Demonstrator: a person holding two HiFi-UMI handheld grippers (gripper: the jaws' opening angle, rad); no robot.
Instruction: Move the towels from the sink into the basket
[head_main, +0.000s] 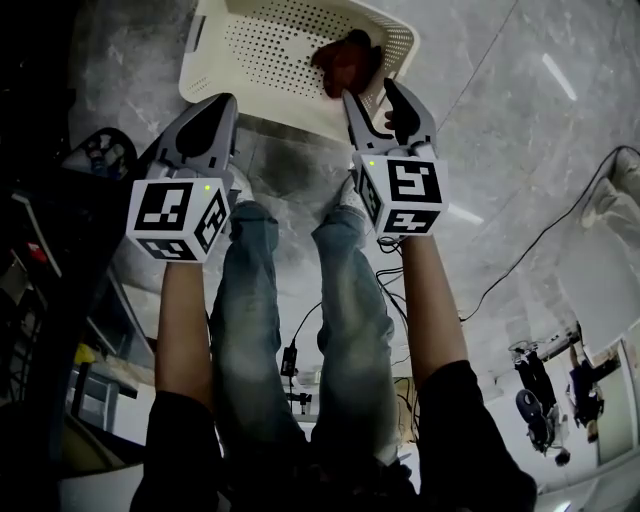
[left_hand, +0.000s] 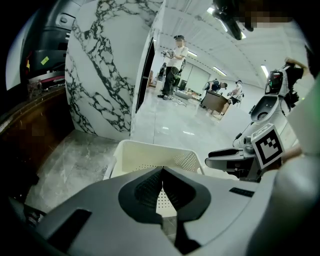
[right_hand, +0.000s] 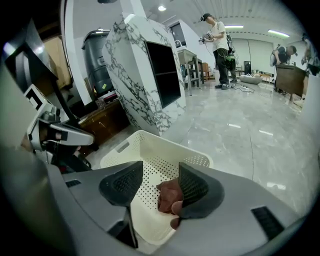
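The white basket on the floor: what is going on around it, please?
A person standing over the white basket holds a claw in each hand. The right claw is over the basket with its jaws apart. A reddish-brown towel is inside the basket just beyond them, close to one jaw but not pinched. I cannot tell whether it has fully settled. The left claw is shut and empty, hovering near the basket's edge.

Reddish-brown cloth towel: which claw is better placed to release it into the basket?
Right. The right claw stands open around the reddish-brown cloth towel above the white perforated plastic basket; the left claw is shut and empty.
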